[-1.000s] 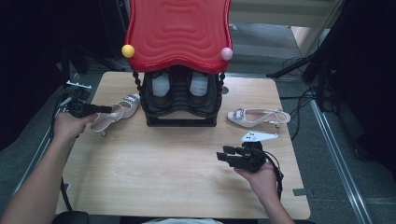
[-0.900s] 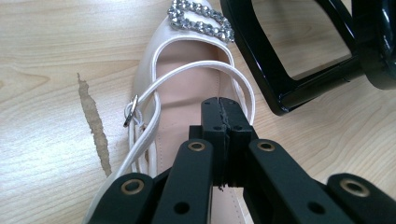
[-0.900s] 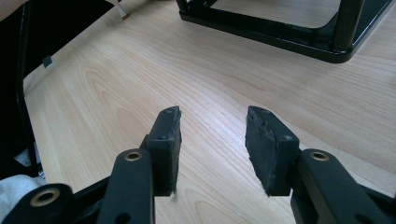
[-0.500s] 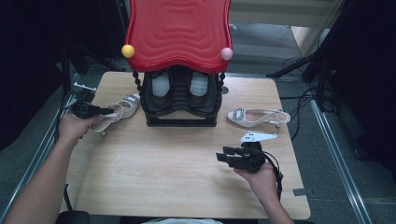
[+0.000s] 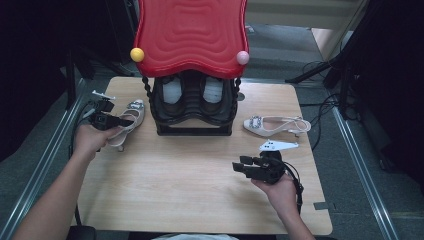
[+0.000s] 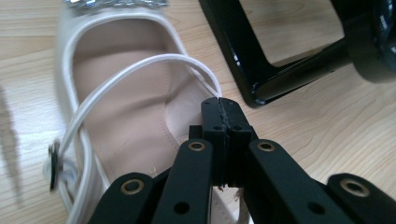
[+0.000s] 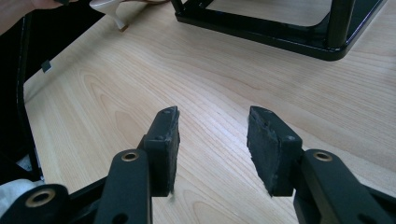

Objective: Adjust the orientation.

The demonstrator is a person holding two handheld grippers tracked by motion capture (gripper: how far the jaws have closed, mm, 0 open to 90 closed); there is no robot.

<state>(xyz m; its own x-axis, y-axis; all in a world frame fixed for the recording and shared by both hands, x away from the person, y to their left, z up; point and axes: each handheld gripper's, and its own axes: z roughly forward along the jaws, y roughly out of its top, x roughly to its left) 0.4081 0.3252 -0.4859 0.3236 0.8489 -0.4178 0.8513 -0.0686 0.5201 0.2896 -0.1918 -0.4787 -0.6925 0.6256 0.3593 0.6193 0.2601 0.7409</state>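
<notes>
1. Two sets of tongs are in my hands. My left tongs (image 5: 125, 121) are pinched tight on the thin back strap (image 6: 140, 70) of the white heeled sandal (image 5: 127, 122), the jaws meeting with the strap caught at their tips.
2. That sandal lies on the left part of the counter (image 5: 190, 200), close to its left edge, with its jewelled toe toward the black shoe rack (image 5: 192, 112) just beside it; sandal and rack do not touch, as far as I can tell.
3. My right tongs (image 5: 241, 165) hover over the right front of the counter with jaws apart and bare wood between them; the jaws have just been opening a little.
4. A second white sandal (image 5: 276, 125) lies right of the rack, near the right edge, apart from my right tongs.
5. Open wood runs across the whole front half between my two hands. The rack under its red canopy (image 5: 192, 35) blocks the middle back.
</notes>
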